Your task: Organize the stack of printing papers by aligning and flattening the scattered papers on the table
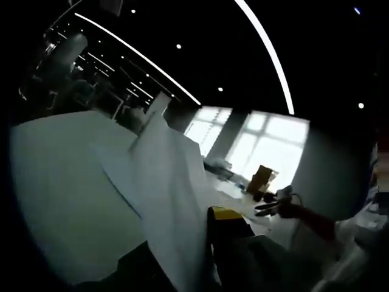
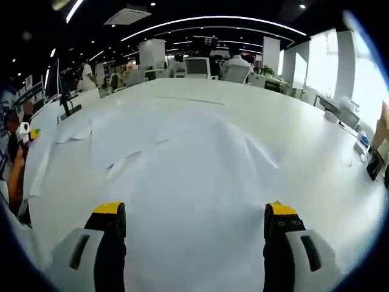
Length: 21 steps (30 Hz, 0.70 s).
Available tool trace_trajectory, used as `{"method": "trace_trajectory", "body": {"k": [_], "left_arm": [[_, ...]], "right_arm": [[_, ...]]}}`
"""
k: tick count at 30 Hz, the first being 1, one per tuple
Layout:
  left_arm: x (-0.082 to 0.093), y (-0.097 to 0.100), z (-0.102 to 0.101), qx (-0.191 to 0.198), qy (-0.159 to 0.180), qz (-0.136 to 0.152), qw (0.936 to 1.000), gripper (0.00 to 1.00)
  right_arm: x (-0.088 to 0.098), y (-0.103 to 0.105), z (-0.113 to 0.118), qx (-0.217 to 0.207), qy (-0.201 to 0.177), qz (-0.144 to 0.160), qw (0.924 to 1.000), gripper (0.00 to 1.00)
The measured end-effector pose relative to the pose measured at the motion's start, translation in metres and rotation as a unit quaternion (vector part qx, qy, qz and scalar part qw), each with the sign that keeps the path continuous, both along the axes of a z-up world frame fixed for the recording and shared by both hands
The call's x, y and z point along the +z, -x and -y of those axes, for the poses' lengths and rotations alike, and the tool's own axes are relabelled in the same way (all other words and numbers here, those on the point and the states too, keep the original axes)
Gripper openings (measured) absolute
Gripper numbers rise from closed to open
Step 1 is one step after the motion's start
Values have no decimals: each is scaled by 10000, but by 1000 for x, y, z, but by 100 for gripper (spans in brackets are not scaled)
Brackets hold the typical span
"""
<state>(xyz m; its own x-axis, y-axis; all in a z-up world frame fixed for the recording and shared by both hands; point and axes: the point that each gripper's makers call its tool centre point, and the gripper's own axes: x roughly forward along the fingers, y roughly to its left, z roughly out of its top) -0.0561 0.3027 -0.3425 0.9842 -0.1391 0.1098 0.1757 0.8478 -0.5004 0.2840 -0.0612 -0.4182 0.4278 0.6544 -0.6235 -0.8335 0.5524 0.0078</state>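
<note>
Several white printing papers [image 2: 182, 152] lie spread and rumpled across the white table [image 2: 304, 128], overlapping with raised edges. My right gripper [image 2: 194, 210] hangs just above them, its yellow-tipped jaws wide apart with nothing between them. In the left gripper view, a single sheet of paper [image 1: 167, 164] rises from between the jaws of my left gripper [image 1: 202, 243], which is shut on its lower edge; the sheet hides the left jaw's tip. The right gripper [image 1: 272, 207] shows small at the right, on a red-sleeved arm [image 1: 313, 222]. The left gripper [image 2: 24, 131] appears at the far left of the right gripper view.
The table's far edge [image 2: 200, 80] borders office chairs and desks [image 2: 197, 66]. Small items sit along the table's right side [image 2: 364, 152]. Bright windows [image 1: 261, 143] and a brown box [image 1: 262, 179] lie beyond the table. A monitor [image 2: 64, 91] stands at the left.
</note>
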Motion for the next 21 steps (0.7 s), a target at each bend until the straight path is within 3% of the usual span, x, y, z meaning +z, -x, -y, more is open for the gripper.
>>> {"method": "trace_trajectory", "body": {"k": [21], "left_arm": [[0,0,0,-25,-60,-11,10000,6]], "right_arm": [[-8,-18,-3,-83,35,-165,9998,89]]}}
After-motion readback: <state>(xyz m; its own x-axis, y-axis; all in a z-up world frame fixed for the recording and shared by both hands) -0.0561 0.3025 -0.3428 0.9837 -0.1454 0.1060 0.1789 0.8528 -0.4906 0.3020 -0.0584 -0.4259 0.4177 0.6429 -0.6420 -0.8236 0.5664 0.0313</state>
